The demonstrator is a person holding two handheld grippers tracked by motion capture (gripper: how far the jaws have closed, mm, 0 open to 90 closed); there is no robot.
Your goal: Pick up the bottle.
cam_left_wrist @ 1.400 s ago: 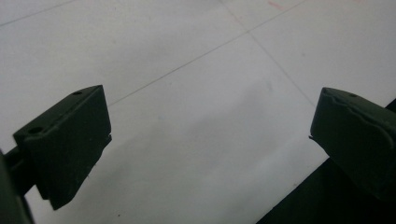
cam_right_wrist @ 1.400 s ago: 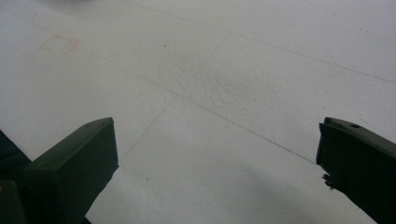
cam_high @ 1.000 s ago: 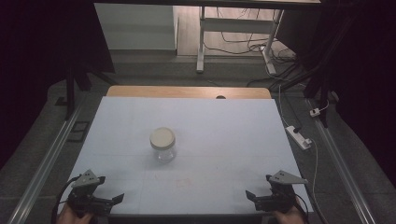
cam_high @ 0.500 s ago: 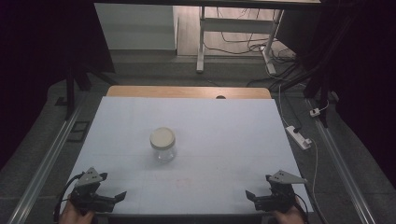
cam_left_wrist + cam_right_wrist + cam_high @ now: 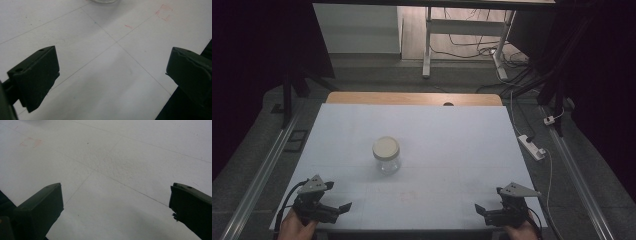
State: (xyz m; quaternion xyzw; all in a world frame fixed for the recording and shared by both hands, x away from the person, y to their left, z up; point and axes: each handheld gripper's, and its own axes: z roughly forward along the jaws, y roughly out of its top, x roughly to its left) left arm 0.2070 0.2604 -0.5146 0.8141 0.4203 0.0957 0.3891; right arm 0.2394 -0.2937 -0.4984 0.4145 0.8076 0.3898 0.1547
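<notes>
One jar, two wide-open hand-held grippers

No readable text, labels, brands or numbers anywhere. Only marking: a faint red hand-drawn square with a short red dash beside it on the white table, near the jar. The square also shows faintly in the right gripper view.

My right gripper is hanging just over the white table top, its jaws standing wide apart with nothing between them. Thin pencilled lines are crossing the sheet, and a faint reddish square mark is showing far left.
</notes>
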